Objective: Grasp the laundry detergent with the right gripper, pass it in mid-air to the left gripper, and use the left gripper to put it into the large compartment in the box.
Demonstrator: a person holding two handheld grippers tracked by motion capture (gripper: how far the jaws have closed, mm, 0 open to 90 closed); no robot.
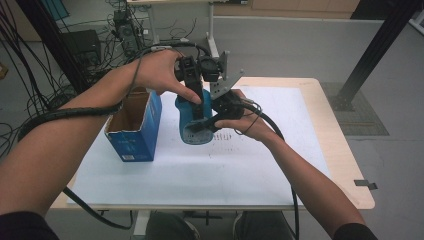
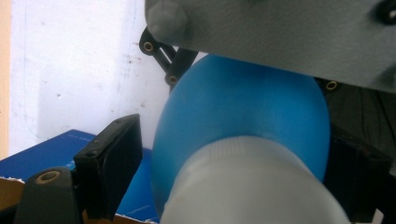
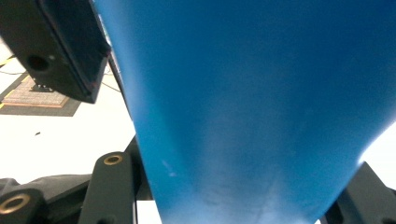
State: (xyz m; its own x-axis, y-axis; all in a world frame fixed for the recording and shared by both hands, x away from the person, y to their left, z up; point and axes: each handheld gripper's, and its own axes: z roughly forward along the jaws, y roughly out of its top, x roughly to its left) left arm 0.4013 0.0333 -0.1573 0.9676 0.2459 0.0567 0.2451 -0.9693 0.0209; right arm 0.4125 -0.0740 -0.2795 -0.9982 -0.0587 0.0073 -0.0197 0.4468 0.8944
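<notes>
The 2 forearms of the person come in from the near edge of the table (image 1: 310, 165), a light wooden top that is covered with a white sheet. Above the middle of it, both grippers meet at a blue bottle (image 1: 192, 122), which is held up in the air just beside the box. The bottle is smooth, matte plastic, round and wide in the body, with a ribbed white cap (image 2: 252, 186) that is seen in the left gripper view. What is inside the bottle I cannot tell. The right gripper (image 1: 220, 112) is clamped on the blue body, and in the right gripper view the blue wall (image 3: 261, 102) passes between its 2 black jaws. The left gripper (image 1: 197, 95) comes from above at the cap end; the bottle sits between its jaws, and the left jaw stands a little apart from the blue surface, so the jaws do not yet pinch it. To the left, a blue cardboard box (image 1: 135, 127) stands on the sheet with its top flaps open, showing a brown inside; nothing can be made out in it. Farther away, black cables (image 1: 125, 30) lie on the grey floor behind the table.
</notes>
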